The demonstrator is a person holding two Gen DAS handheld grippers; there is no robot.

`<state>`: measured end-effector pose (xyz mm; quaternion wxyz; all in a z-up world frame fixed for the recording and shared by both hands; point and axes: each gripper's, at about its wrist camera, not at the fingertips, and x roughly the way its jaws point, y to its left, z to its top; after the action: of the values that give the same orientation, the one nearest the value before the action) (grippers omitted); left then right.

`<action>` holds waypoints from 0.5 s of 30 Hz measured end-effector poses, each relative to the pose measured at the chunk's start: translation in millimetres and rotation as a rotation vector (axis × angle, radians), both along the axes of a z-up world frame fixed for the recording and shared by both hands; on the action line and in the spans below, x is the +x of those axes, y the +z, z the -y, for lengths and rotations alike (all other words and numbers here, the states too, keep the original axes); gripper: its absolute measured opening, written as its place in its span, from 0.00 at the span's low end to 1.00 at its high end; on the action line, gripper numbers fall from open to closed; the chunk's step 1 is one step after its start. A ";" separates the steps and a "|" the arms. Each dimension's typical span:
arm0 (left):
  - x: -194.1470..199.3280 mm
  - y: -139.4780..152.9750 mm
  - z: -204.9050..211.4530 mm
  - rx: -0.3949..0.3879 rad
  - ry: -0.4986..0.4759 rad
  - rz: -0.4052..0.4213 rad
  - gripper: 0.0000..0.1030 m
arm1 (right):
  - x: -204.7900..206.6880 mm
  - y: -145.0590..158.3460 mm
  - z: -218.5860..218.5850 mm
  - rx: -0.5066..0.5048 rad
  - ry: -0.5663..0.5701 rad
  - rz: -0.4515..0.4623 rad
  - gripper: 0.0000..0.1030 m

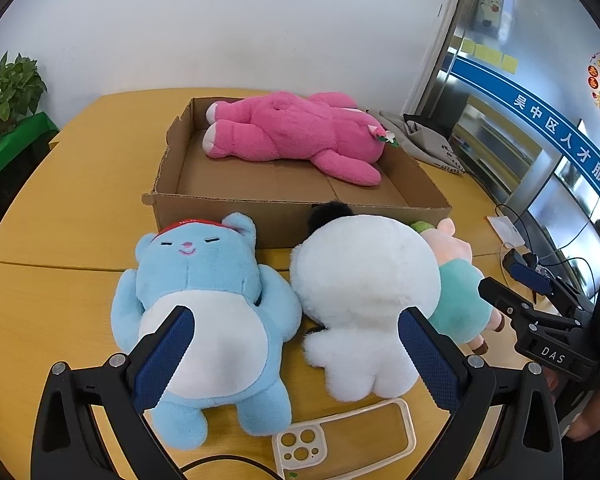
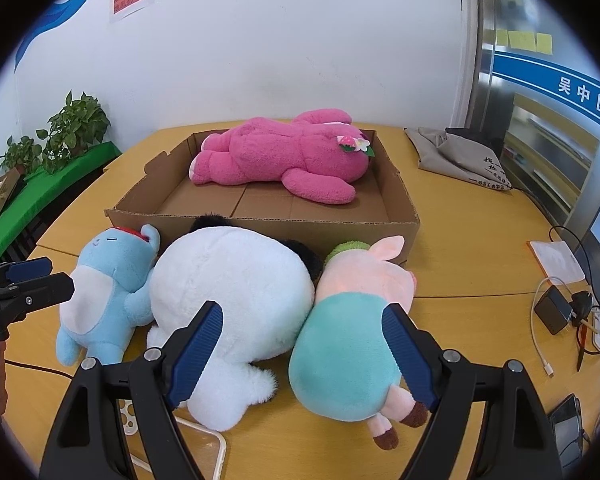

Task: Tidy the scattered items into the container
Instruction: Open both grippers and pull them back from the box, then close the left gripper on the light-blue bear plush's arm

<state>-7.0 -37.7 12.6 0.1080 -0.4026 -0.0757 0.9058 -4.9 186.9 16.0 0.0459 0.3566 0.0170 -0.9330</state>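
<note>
Three soft toys lie side by side on the yellow wooden table, just ahead of both tools. The left hand-held gripper hangs with its blue pads spread wide over the pale blue plush bear and the round white plush toy. The right hand-held gripper, also spread, straddles the white toy and the pink plush pig in a teal outfit. All look light, squashy and non-slippery; pinching a body's middle seems the safest hold. Beyond them, the shallow brown cardboard box already holds a large pink plush bear, with room left.
</note>
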 end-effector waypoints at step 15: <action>28.6 -26.4 108.1 0.062 0.177 0.068 1.00 | -4.4 -30.9 105.1 -0.155 0.276 0.168 0.79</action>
<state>21.7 -145.8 -13.8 0.0374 -0.4213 -0.1425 0.8949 -9.3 81.7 -14.8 0.2023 0.4230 -0.0101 -0.8832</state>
